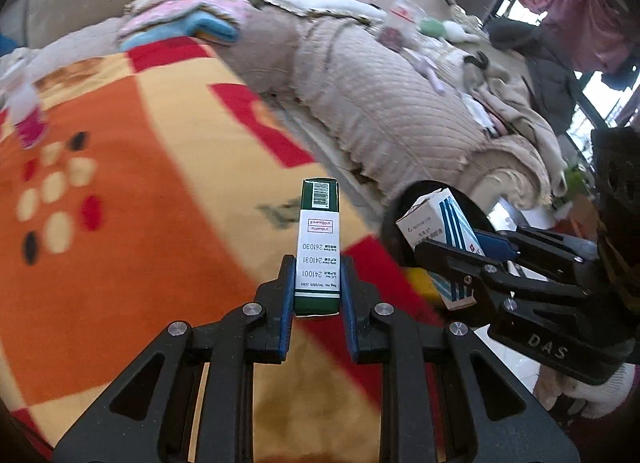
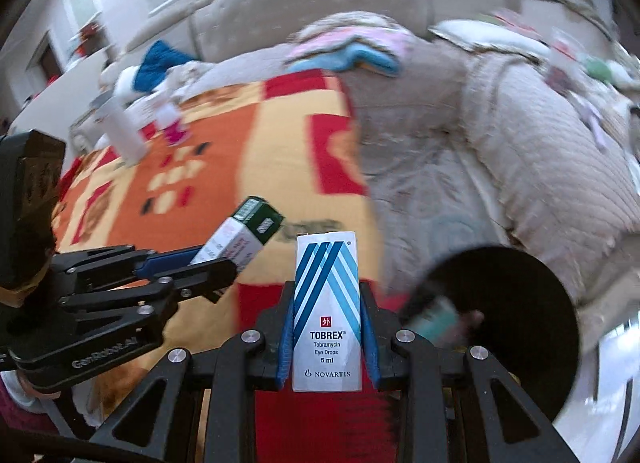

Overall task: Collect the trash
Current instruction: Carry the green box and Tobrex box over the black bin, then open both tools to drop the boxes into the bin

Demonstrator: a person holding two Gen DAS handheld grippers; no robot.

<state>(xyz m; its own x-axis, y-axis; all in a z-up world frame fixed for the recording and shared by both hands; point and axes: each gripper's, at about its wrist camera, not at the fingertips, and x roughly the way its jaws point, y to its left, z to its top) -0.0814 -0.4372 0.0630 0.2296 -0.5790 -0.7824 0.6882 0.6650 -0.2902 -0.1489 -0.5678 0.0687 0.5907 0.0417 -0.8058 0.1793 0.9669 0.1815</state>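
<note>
My left gripper (image 1: 318, 269) is shut on a slim green and white carton (image 1: 318, 239) with a barcode at its far end, held over the orange patterned blanket (image 1: 120, 203). My right gripper (image 2: 327, 297) is shut on a white and blue eye-drops box (image 2: 326, 327). In the left wrist view the right gripper (image 1: 452, 259) and its box (image 1: 436, 219) hang in front of a round black bin (image 1: 390, 219). In the right wrist view the bin (image 2: 520, 287) lies low right with some blurred litter inside, and the left gripper (image 2: 216, 261) holds the green carton (image 2: 256, 223) at left.
A beige quilt (image 1: 380, 103) is heaped on the bed beyond the blanket. A tall white bottle (image 2: 120, 131) and a small pink-based bottle (image 2: 172, 123) stand on the blanket's far side. Shiny floor (image 2: 616, 363) shows beside the bin. A white-gloved hand (image 1: 592, 391) carries the right gripper.
</note>
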